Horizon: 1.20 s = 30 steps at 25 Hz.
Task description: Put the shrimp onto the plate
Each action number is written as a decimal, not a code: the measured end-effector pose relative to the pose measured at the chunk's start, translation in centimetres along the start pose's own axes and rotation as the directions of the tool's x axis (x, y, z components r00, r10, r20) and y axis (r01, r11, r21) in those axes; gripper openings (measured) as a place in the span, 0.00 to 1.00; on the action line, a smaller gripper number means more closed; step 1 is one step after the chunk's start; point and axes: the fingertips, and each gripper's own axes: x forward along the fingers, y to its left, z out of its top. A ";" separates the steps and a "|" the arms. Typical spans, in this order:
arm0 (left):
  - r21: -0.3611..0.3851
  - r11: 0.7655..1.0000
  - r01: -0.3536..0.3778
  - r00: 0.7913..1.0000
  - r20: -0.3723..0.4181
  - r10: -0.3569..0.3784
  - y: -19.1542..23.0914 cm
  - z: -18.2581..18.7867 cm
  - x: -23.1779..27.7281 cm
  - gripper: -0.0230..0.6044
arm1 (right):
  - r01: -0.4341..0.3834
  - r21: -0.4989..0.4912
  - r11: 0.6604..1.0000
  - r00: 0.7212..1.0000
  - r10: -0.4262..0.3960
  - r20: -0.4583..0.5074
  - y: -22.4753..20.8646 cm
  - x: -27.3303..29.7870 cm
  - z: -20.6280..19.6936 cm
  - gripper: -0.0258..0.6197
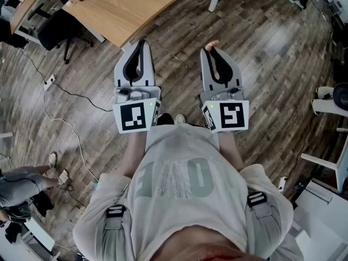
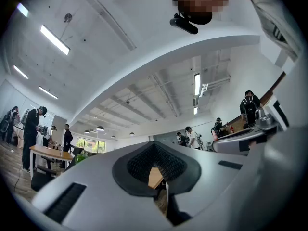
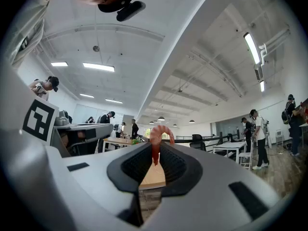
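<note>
A pink-orange shrimp [image 1: 211,44] sticks out from the tips of my right gripper [image 1: 211,50], which is shut on it. In the right gripper view the curled shrimp [image 3: 158,139] hangs by its tail, pinched between the ribbed pads [image 3: 174,163] of the right gripper [image 3: 155,152]. My left gripper [image 1: 142,42] is held level beside it, about a hand's width to the left, shut with nothing in it. In its own view the left gripper [image 2: 155,146] has its tips together and no object between them. Both point forward over the wooden floor. No plate shows in any view.
A light wooden table [image 1: 130,4] stands ahead beyond the grippers, with a black office chair [image 1: 54,29] at its left. A cable [image 1: 65,121] runs over the floor at the left. White furniture [image 1: 326,162] stands at the right. Several people stand around the room [image 2: 33,129].
</note>
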 end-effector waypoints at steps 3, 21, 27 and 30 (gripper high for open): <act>0.001 1.000 0.010 1.000 0.001 -0.010 -0.4 0.2 0.5 0.05 | 0.005 -0.003 1.000 1.000 -0.005 -0.002 -0.5 0.2 0.2 0.13; -0.024 1.000 0.002 0.999 -0.047 -0.003 -0.1 -1.6 1.5 0.05 | -0.023 0.012 1.000 1.000 0.023 0.007 -1.1 1.1 -0.2 0.13; -0.040 0.999 -0.021 0.997 -0.069 0.018 0.7 -2.5 1.7 0.05 | -0.018 0.029 0.999 1.000 0.019 -0.018 -1.6 1.6 -1.0 0.13; -0.058 0.998 -0.040 0.995 -0.089 0.034 1.5 -3.2 2.0 0.05 | -0.011 0.039 0.999 0.999 0.012 -0.033 -1.8 1.8 -1.5 0.13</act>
